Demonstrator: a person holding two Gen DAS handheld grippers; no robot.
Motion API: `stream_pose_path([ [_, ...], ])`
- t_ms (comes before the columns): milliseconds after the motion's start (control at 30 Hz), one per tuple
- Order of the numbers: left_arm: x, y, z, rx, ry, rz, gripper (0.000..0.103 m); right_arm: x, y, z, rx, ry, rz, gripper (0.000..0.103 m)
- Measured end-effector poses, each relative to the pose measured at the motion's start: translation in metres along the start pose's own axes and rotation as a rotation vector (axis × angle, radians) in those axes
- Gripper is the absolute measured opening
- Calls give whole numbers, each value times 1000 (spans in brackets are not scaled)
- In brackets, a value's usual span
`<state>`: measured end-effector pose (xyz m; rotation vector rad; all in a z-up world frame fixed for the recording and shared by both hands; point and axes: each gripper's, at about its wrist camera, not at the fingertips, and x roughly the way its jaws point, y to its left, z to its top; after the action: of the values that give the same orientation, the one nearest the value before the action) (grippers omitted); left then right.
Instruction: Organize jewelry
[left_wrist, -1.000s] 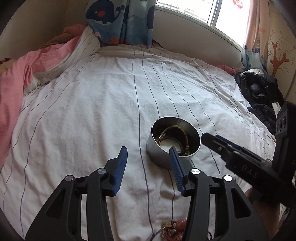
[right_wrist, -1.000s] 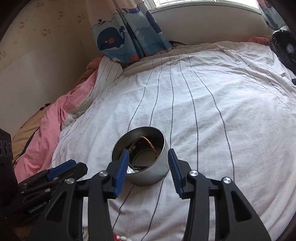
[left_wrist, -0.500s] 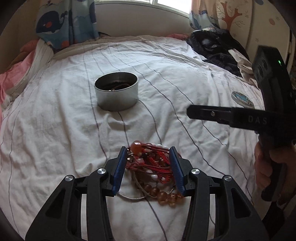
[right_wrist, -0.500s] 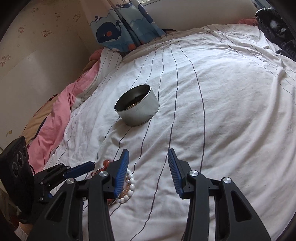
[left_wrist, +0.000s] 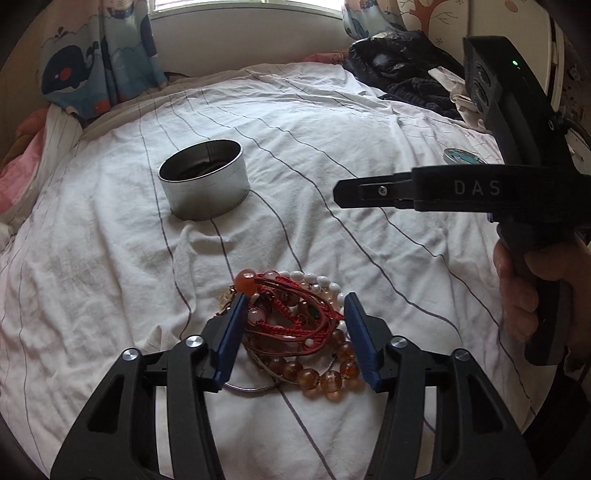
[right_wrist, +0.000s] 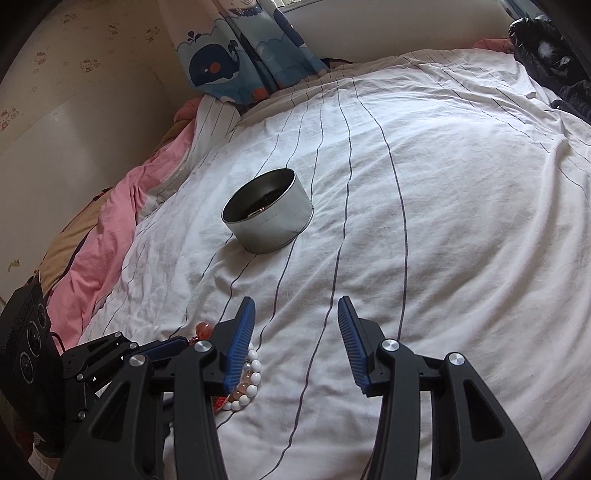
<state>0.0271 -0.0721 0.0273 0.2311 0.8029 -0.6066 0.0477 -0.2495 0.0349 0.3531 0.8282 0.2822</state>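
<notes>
A tangled pile of jewelry (left_wrist: 295, 325) lies on the white striped bedsheet: red cords, amber beads, a white bead bracelet (right_wrist: 247, 387) and a thin metal bangle. My left gripper (left_wrist: 293, 325) is open, its blue fingers on either side of the pile, low over it. A round metal tin (left_wrist: 205, 177) stands open further back with dark jewelry inside; it also shows in the right wrist view (right_wrist: 267, 216). My right gripper (right_wrist: 295, 339) is open and empty over bare sheet, just right of the pile.
The tin's round lid (left_wrist: 463, 157) lies on the sheet at the right. Dark clothes (left_wrist: 402, 74) are heaped at the far right. A pink blanket (right_wrist: 99, 251) lies along the left edge. A whale-print curtain (right_wrist: 236, 51) hangs behind.
Both grippers have drawn back from the tin toward the near side of the bed. The left gripper has come down around the jewelry pile. Both stay open.
</notes>
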Motion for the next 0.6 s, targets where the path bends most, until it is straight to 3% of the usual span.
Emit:
stream_pose_path([
  [100, -6, 23, 3, -96, -30, 19, 17, -1, 3, 0, -10, 1, 12, 46],
  [200, -17, 52, 5, -218, -77, 34, 5, 2, 10, -3, -37, 19, 37, 46],
  [367, -24, 91, 1, -397, -116, 35, 3, 15, 40, -12, -150, 74, 112, 46],
  [533, -20, 92, 0, -419, -115, 17, 3, 34, 61, -23, -212, 134, 129, 46],
  [600, -20, 90, 0, -412, -116, 10, 3, 37, 63, -26, -220, 150, 129, 38],
])
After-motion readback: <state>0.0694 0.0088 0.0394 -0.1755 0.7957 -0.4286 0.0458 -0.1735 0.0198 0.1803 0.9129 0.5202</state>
